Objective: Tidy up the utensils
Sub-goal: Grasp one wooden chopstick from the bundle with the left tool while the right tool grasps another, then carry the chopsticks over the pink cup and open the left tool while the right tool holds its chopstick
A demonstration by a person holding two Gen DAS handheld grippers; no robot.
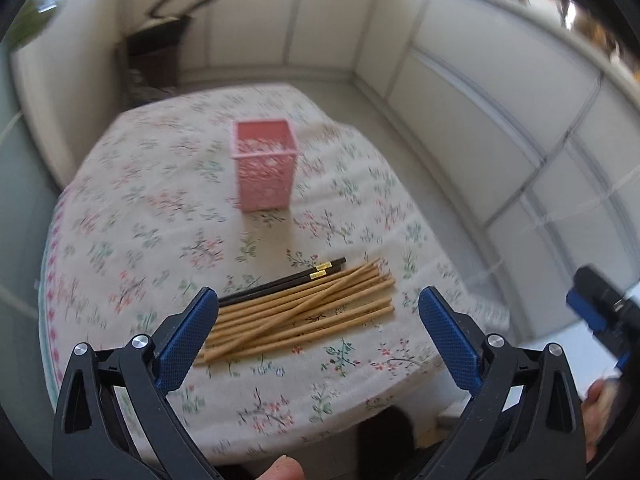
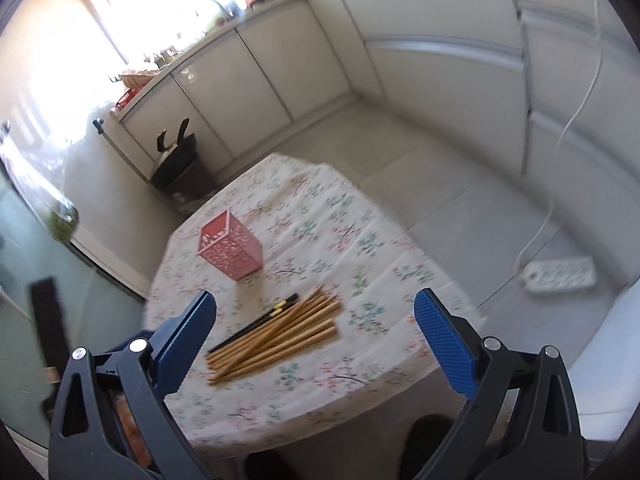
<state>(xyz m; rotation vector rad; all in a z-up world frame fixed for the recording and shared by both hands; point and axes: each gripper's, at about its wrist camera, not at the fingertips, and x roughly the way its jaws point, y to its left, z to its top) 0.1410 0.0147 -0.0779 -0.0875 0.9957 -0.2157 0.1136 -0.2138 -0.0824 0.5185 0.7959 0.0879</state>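
Observation:
A pile of tan wooden chopsticks (image 1: 304,312) lies on the floral tablecloth near the table's front, with a pair of black chopsticks (image 1: 284,282) along its far side. A pink perforated square holder (image 1: 266,164) stands upright and looks empty behind them. My left gripper (image 1: 318,332) is open and empty, held above the pile's near side. In the right wrist view the tan chopsticks (image 2: 276,334), black chopsticks (image 2: 256,322) and pink holder (image 2: 230,244) show too. My right gripper (image 2: 316,338) is open and empty above the table's front; it also shows in the left wrist view (image 1: 600,312) at far right.
The small table (image 1: 120,220) with a floral cloth stands on a tiled kitchen floor, ringed by white cabinets (image 2: 260,60). A dark bin with a pan on it (image 2: 178,160) stands behind the table. A white power strip (image 2: 560,276) lies on the floor at right.

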